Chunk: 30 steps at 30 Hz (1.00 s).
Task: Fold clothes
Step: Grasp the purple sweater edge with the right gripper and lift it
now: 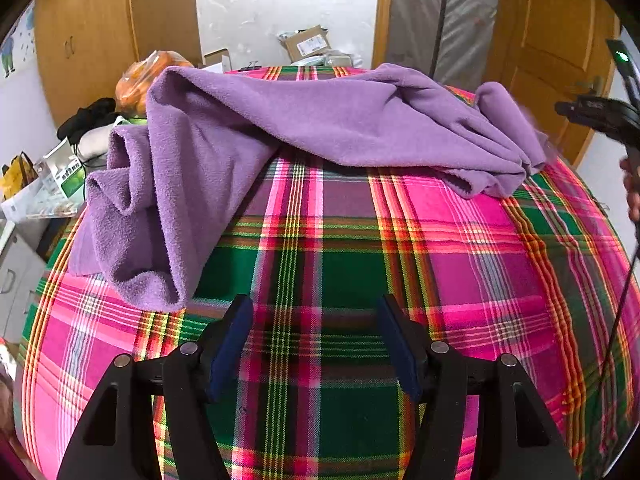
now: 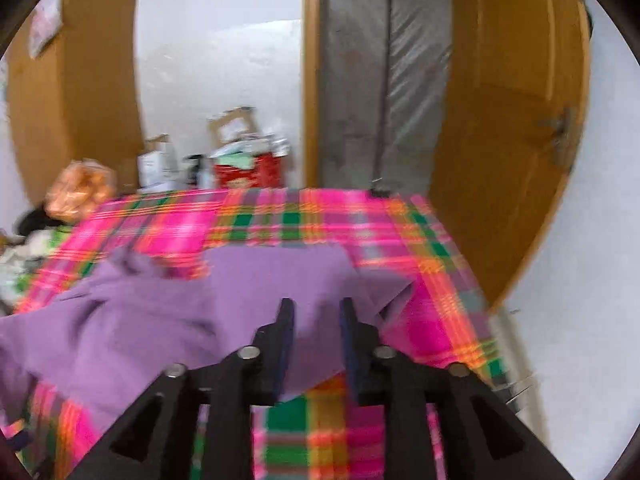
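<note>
Where the plaid cloth (image 1: 460,248) covers the table, your left gripper (image 1: 316,344) hangs over a bare patch of it near the front edge, jaws spread wide and empty. Beyond it the crumpled purple garment (image 1: 320,120) lies across the cloth's far half, one end bunched toward the left edge. At the cloth's right side, your right gripper (image 2: 316,336) stands partly parted above the garment's edge; blur hides whether the pads pinch any fabric.

plaid tablecloth (image 1: 460,248) | cardboard box (image 1: 308,42) | wooden door (image 1: 556,44) | bag, possibly oranges (image 1: 138,80)
</note>
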Each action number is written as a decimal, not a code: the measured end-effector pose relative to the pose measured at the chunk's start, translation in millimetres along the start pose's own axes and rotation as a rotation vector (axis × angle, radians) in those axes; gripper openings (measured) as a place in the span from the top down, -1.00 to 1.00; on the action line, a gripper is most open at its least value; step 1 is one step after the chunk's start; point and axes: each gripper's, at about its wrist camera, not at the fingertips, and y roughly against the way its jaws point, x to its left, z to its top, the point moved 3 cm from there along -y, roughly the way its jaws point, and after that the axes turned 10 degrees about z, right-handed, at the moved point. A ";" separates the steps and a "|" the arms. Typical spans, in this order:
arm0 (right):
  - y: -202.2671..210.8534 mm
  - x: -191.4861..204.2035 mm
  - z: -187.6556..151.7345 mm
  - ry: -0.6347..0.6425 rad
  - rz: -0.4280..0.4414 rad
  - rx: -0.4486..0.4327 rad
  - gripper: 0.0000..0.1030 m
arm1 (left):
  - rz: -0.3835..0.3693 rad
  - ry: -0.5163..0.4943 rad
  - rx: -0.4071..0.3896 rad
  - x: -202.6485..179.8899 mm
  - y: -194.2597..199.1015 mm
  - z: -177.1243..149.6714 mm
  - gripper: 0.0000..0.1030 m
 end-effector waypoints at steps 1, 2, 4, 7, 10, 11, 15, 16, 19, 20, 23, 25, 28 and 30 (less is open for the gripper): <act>-0.2 9.0 -9.5 0.007 0.052 0.026 0.29 | 0.001 -0.001 0.000 0.0 0.0 0.0 -0.27; -0.9 18.0 -18.7 0.013 0.105 0.054 0.29 | 0.001 -0.001 0.000 0.2 0.1 0.0 -0.27; -10.8 39.8 -39.9 0.028 0.220 0.150 0.29 | 0.001 -0.001 0.000 0.6 0.1 0.0 -0.27; -28.8 64.3 -66.6 0.054 0.325 0.258 0.29 | 0.001 0.000 0.000 -0.1 0.6 -0.1 -0.27; -42.1 81.2 -80.2 0.068 0.377 0.304 0.29 | -0.019 0.017 -0.003 3.6 2.0 -0.9 -0.27; -43.7 83.7 -79.7 0.067 0.391 0.301 0.29 | -0.029 0.028 -0.004 6.1 2.8 -1.3 -0.27; -52.1 86.7 -71.9 0.034 0.401 0.272 0.29 | -0.036 0.075 -0.005 20.2 2.9 -1.3 -0.27; -55.0 86.3 -67.3 0.032 0.398 0.265 0.42 | -0.021 0.086 -0.003 25.8 1.6 0.0 -0.27; -48.5 87.5 -58.0 0.034 0.401 0.233 0.88 | 0.017 0.121 -0.002 43.0 -2.0 4.5 -0.27; -39.5 88.8 -56.3 0.041 0.425 0.217 0.89 | 0.028 0.135 -0.001 49.6 -3.5 6.6 -0.27; -3.5 99.6 -51.7 0.103 0.486 0.176 0.90 | 0.042 0.160 -0.007 64.2 -4.4 14.3 -0.27; 33.6 109.7 -52.6 0.158 0.542 0.154 0.90 | 0.066 0.166 -0.027 71.2 -2.2 20.0 -0.27; 86.8 119.7 -58.8 0.238 0.611 0.123 0.89 | 0.076 0.195 -0.046 82.6 -0.3 24.6 -0.27; 113.3 122.2 -64.5 0.266 0.638 0.118 0.89 | 0.079 0.219 -0.058 90.4 2.0 26.1 -0.27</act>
